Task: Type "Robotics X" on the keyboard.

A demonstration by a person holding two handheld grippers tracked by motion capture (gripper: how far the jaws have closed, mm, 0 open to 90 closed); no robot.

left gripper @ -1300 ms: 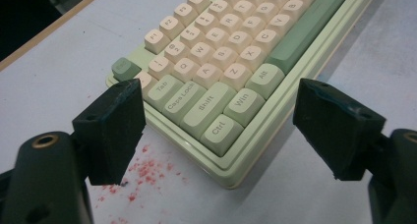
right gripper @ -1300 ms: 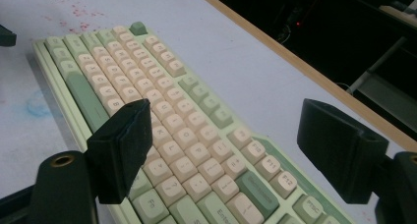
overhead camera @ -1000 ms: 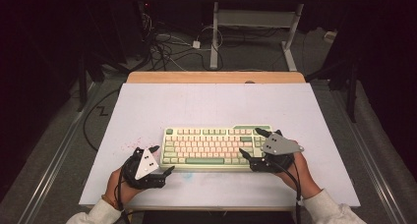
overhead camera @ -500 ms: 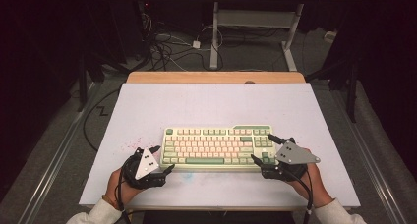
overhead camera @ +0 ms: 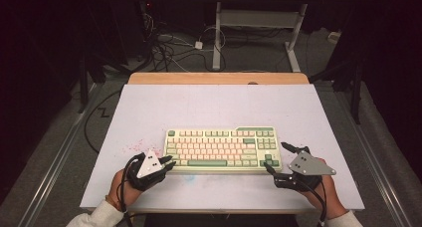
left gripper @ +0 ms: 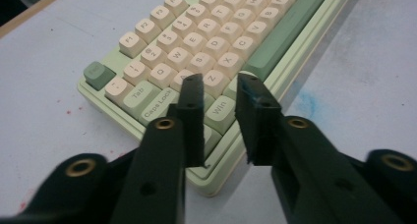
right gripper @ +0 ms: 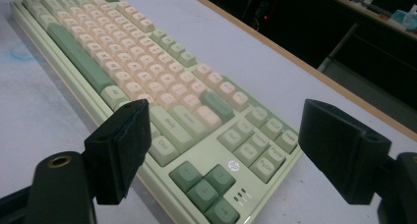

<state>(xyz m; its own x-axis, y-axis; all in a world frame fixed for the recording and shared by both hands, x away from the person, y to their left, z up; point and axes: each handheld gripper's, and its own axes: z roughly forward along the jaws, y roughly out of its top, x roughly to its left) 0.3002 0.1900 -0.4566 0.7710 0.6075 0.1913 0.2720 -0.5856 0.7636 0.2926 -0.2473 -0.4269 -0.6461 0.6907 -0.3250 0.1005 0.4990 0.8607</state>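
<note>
Table (overhead camera: 214,107), pale and stained pink at eight o'clock, carries a keyboard (overhead camera: 221,148); cables (overhead camera: 169,48) tangle in the dark room at twelve. The left gripper (overhead camera: 167,161), jaws just narrowed and empty, hides corner keys; the right gripper (overhead camera: 277,157) gapes.

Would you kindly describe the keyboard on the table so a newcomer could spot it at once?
Start at the pale lavender tabletop with its wooden far edge. Near its front edge lies the rectangular pale green plastic keyboard, between the person's two hands. Cream and pink keys, a long green space bar and four dark green arrow keys mark it out.
</note>
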